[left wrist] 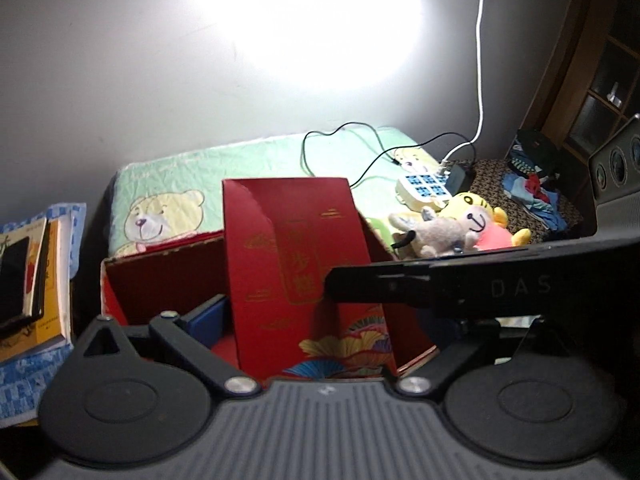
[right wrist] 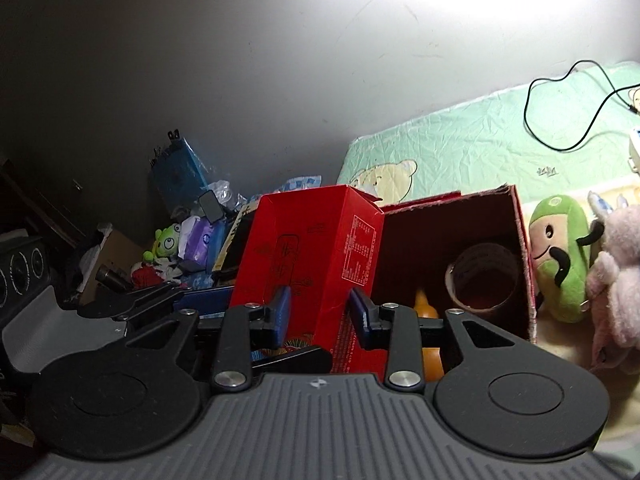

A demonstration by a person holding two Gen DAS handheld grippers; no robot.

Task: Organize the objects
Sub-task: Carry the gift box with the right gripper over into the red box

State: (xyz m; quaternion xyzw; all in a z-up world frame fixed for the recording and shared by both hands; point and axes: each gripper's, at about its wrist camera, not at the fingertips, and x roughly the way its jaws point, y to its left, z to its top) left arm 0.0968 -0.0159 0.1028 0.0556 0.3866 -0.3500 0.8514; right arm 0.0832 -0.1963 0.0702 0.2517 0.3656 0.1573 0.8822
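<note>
Carton (right wrist: pixel 316 264) between right fingers (right wrist: pixel 280 312) | left fingers: unclear | tape roll (right wrist: pixel 482 276) in box (right wrist: pixel 524 248)

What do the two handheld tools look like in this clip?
Both match: a grey ribbed body, two black round discs, black linkage arms with silver pivot screws, and blue pads. The right tool shows both pads; on the left tool only one is visible. A black piece across that view reads "DAS".
</note>
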